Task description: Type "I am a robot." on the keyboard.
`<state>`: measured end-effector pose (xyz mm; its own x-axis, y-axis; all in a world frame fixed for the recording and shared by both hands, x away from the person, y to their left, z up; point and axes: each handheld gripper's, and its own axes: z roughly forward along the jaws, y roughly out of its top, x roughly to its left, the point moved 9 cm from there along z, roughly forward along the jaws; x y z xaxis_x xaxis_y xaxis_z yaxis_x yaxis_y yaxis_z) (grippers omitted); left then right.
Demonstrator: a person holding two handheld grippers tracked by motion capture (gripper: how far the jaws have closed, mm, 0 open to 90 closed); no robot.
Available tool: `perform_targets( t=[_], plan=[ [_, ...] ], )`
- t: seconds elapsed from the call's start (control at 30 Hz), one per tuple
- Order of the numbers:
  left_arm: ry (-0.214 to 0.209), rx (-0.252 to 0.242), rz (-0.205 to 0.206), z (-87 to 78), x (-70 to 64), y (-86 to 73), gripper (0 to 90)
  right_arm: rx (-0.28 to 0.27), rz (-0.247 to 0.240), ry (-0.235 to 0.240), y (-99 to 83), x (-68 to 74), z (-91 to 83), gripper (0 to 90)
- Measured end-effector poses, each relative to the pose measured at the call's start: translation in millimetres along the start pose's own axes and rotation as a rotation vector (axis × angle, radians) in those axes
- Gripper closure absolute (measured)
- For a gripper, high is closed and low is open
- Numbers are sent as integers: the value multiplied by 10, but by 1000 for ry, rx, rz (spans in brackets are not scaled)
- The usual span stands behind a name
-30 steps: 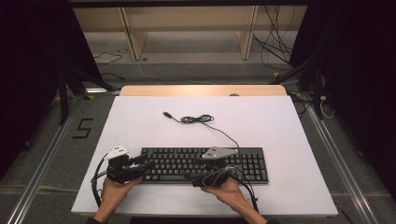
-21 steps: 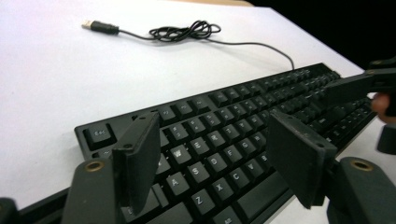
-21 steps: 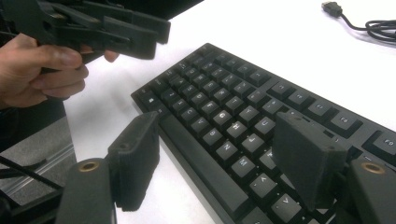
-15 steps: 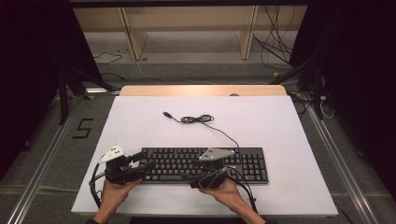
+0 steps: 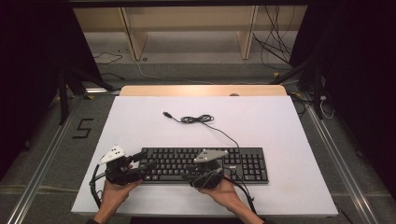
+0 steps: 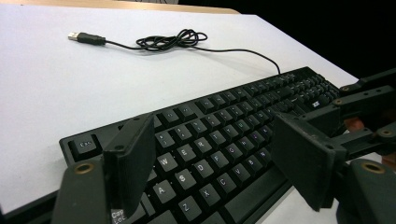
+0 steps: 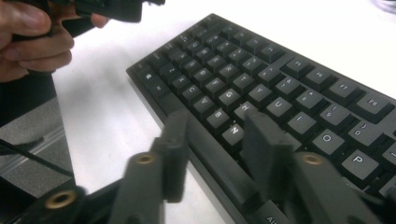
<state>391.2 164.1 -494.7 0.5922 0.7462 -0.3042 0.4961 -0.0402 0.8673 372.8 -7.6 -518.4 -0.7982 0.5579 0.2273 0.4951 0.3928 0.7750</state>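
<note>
Where its jaws part, the left gripper [image 6: 215,168] frames keyboard [image 6: 224,135] keys W, E, R.

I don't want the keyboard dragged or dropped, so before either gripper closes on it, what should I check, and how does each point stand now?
1. Left gripper open wide enough: ok, its jaws stand well apart above the left keys of the keyboard.
2. Right gripper open: ok, its jaws are parted at the front edge by the space bar.
3. Either gripper already gripping the keyboard: cannot tell for the right; the left holds nothing.
4. Cable free: ok, it lies loosely coiled on the table, its USB plug unplugged.
5. Keyboard flat on the table: ok in the high view.
</note>
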Motion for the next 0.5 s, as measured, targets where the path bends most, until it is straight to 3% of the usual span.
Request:
perform_targets(
  t=[0.5],
  plan=[
    [-21,-10,10,-3,-35,12,277,56,-40,-33,-93,-23,138,891]
  ],
)
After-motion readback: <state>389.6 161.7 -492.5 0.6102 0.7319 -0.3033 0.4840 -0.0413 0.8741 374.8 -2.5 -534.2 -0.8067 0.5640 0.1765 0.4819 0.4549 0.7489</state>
